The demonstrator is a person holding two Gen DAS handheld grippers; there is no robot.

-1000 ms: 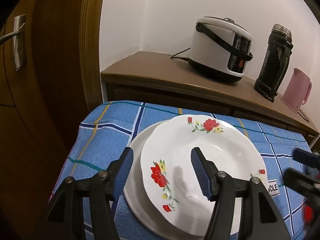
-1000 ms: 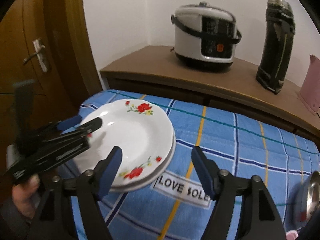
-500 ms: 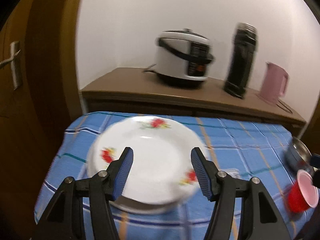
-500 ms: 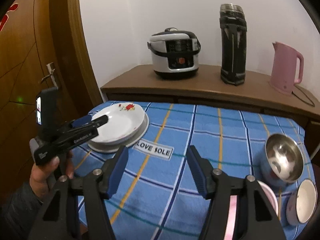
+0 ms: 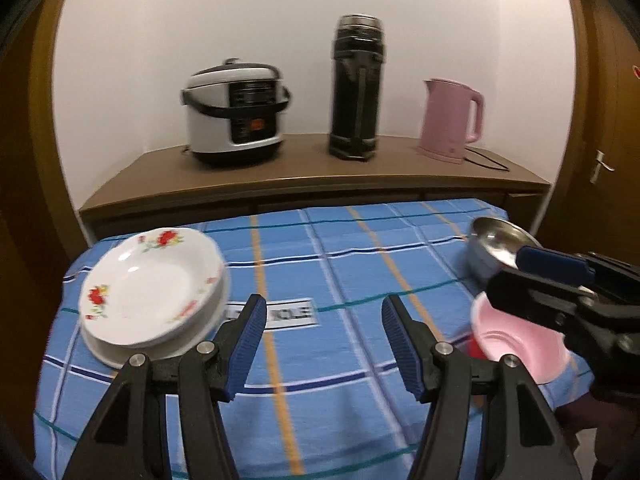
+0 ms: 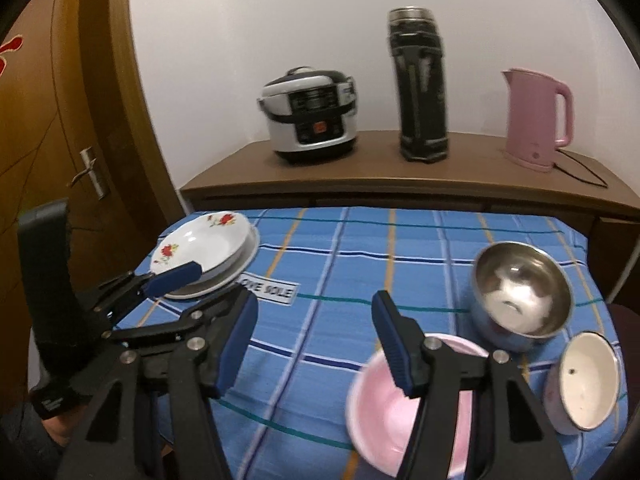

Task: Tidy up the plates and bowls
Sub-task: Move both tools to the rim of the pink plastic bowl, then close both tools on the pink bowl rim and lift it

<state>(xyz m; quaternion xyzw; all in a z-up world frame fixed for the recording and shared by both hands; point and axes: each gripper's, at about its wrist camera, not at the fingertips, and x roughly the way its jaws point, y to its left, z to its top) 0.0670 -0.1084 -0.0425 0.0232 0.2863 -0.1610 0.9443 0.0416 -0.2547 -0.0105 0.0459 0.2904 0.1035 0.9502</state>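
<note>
Two white floral plates [image 5: 148, 292] sit stacked at the table's far left; the stack also shows in the right wrist view [image 6: 208, 248]. My left gripper [image 5: 322, 344] is open and empty, above the cloth to the right of the plates. My right gripper [image 6: 314, 344] is open and empty above the table's middle. A pink bowl [image 6: 404, 412] lies just below its right finger. A steel bowl [image 6: 520, 296] and a small white enamel bowl [image 6: 584, 384] lie to the right. The pink bowl [image 5: 520, 348] and steel bowl [image 5: 492, 248] also show in the left wrist view.
A blue checked cloth [image 5: 352, 264] covers the table. Behind it a wooden sideboard [image 6: 400, 184] carries a rice cooker [image 6: 312, 116], a black thermos [image 6: 420, 88] and a pink kettle [image 6: 536, 116]. A wooden door [image 6: 60, 120] stands at the left.
Both grippers have pulled back and away from the plate stack. My left gripper has swung right, off the plates. The bowls on the right have come into view.
</note>
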